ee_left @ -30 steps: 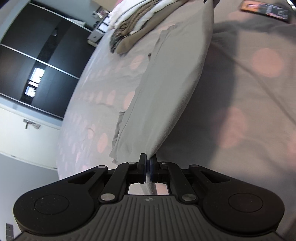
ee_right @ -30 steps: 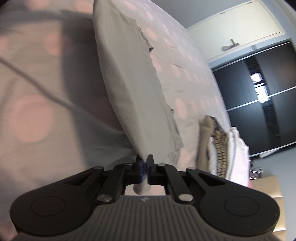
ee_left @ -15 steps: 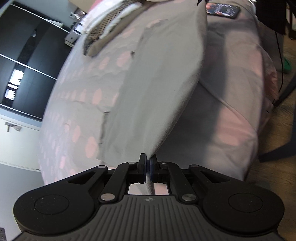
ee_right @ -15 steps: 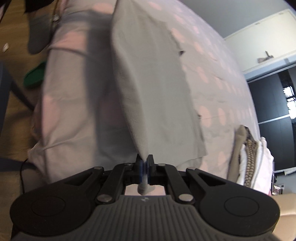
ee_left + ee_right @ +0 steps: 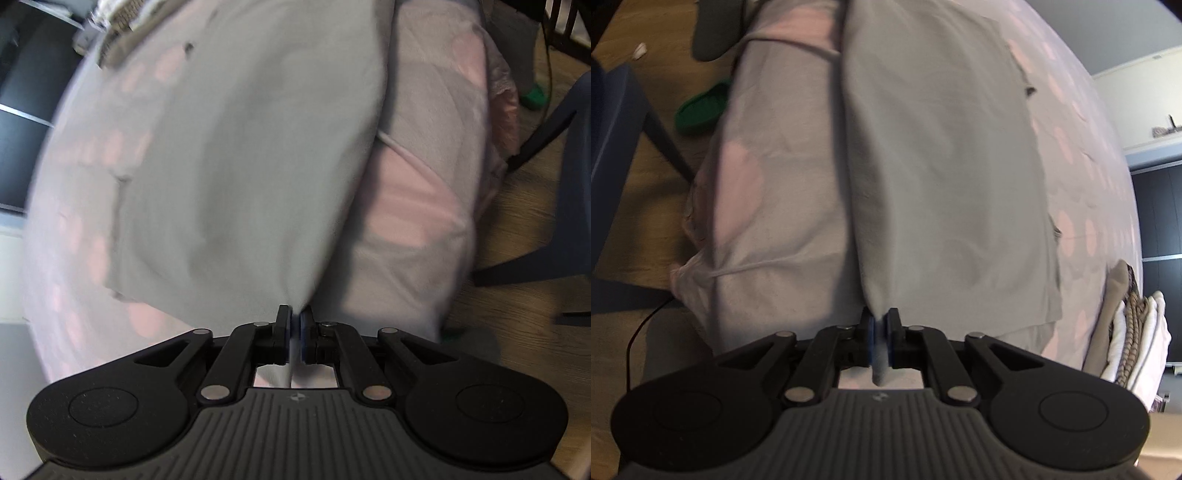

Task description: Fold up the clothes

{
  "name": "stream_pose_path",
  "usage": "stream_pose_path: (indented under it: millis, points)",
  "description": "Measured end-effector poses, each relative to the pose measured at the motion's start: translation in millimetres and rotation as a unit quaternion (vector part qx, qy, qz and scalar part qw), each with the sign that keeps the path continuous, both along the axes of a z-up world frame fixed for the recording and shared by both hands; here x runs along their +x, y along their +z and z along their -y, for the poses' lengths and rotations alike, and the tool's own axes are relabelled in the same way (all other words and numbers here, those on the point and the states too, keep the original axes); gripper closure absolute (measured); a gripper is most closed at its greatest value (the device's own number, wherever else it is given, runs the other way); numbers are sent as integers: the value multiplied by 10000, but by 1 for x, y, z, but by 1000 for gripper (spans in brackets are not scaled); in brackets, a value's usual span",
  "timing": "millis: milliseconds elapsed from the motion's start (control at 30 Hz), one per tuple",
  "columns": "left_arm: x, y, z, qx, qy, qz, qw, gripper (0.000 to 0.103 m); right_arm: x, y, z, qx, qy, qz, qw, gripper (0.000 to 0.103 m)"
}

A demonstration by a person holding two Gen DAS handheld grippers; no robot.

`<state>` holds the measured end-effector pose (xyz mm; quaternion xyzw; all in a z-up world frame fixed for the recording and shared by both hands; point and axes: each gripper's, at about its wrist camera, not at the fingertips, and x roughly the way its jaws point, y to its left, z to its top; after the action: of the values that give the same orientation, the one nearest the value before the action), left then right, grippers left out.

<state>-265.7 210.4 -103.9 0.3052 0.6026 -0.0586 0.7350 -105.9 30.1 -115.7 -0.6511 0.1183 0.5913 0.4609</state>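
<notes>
We note left gripper and right gripper each pinching the grey garment ahead; uneven pull may slip a corner, skewing the fold.

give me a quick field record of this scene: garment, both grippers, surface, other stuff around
garment: grey garment, lifted at its near edge, the rest draped on the bed
left gripper: shut on a corner of the garment
right gripper: shut on another corner of it
surface: bed cover with pink dots
folded pile: stack of folded clothes on the bed, apart from the held garment
floor: wooden floor beside the bed, with a green object on it
image quality: left wrist view is motion-blurred
</notes>
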Motion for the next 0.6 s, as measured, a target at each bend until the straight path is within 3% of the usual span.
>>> stream_pose_path:
  millis: [67,100,167,267,367,500,600]
  points:
    - [1,8,-5,-442,150,-49,9989,99,-3,4,3,-39,79,-174,9998,84]
    - [2,14,-7,-595,224,41,9980,99,-3,9,4,28,73,-276,9996,76]
    - [4,25,-13,-891,375,227,9951,98,-2,19,5,179,8,-489,9986,74]
    - [10,42,-26,-1188,658,610,9889,91,16,40,-3,563,-496,-877,9933,72]
    - [18,54,-39,-1358,1062,1011,9798,90,42,56,-14,1029,-1281,-1195,9791,71]
    - [32,63,-60,-1447,1733,1457,9632,83,89,68,-28,1497,-2616,-1825,9359,71]
    - [43,66,-78,-1476,2252,1699,9480,82,131,69,-33,1727,-3688,-2345,8827,60]
